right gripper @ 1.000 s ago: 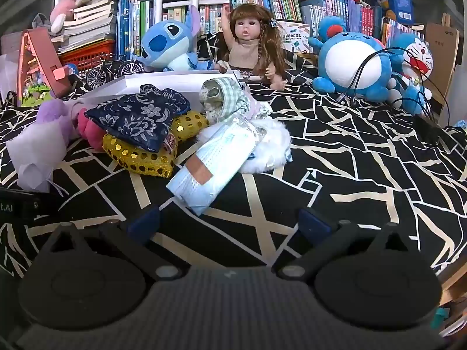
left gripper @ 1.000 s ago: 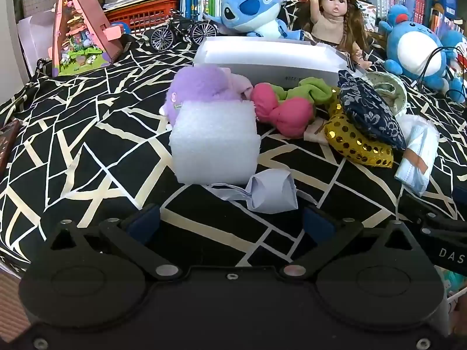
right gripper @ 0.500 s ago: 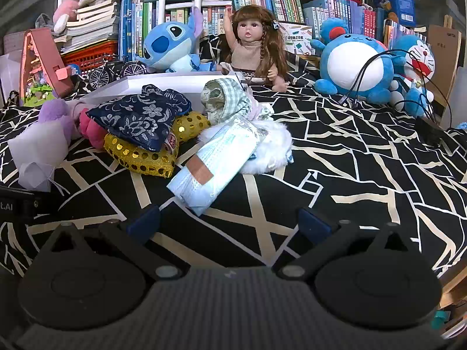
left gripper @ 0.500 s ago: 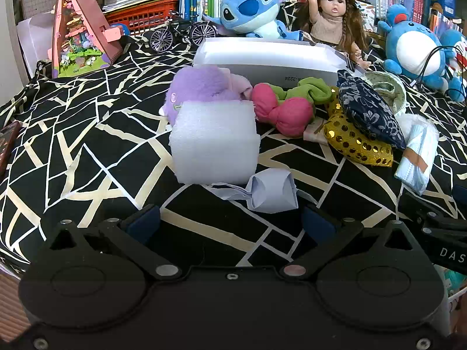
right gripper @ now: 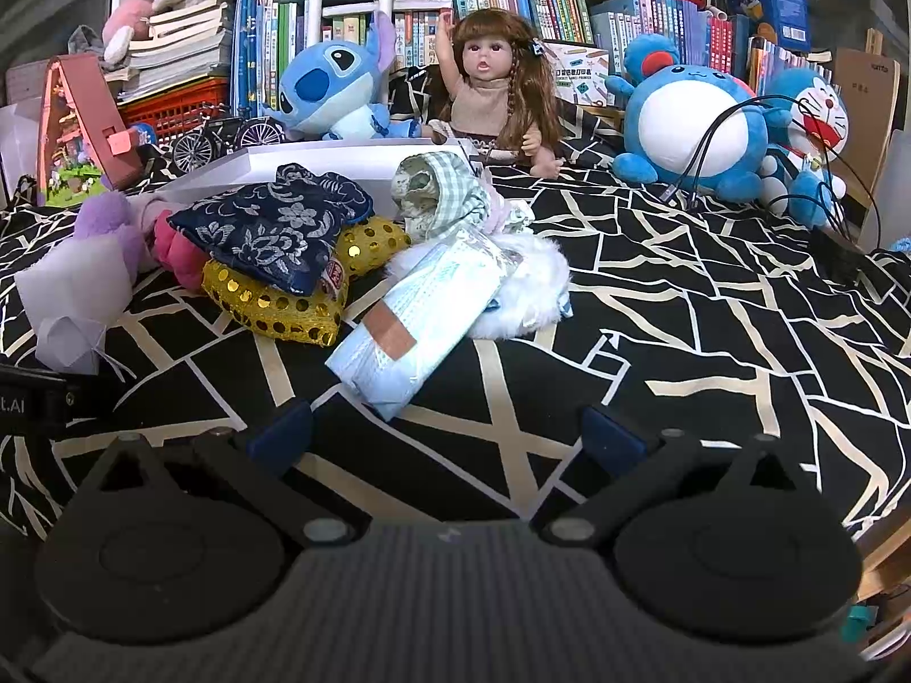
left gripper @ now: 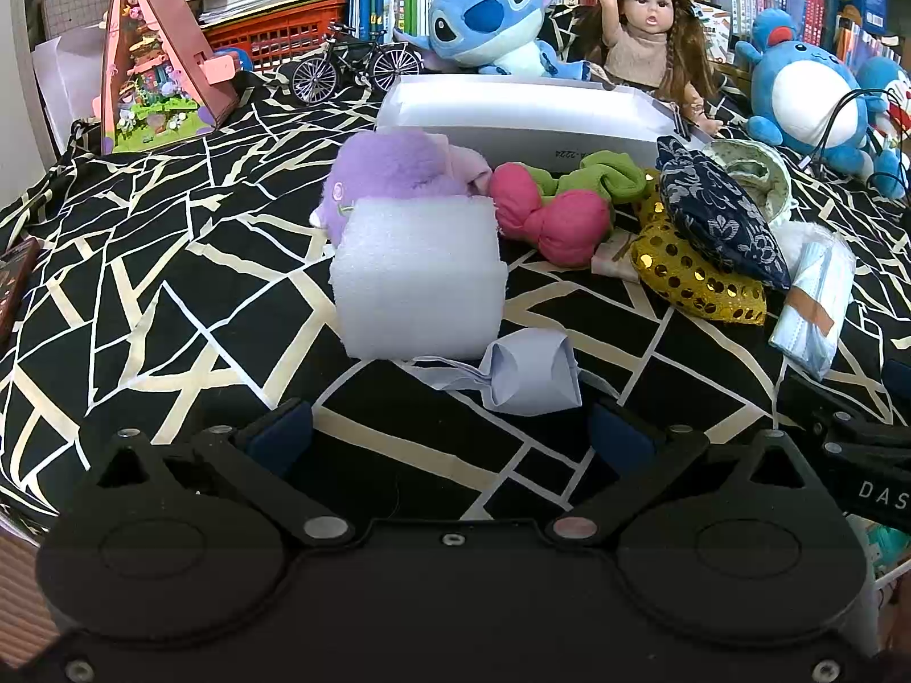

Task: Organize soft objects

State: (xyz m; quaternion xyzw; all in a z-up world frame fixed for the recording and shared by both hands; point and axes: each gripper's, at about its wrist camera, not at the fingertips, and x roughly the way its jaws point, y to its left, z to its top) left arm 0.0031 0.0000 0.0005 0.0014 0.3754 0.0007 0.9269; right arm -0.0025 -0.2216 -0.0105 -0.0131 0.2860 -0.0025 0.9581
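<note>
While both tongs, left (left gripper: pixel 450 432) and right (right gripper: pixel 444 430), stood wide open and empty, the white square foam block (left gripper: pixel 418 279) lay before the long white cardboard box (left gripper: pixel 524 114), touching the purple plush toy (left gripper: pixel 393 171).

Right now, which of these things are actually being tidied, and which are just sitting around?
Being tidied: white foam block, purple plush, pink-and-green cloth toy, gold sequin pouch, navy floral pouch, mask pack, white tray.

Sitting around: doll, toy bicycle, books.
</note>
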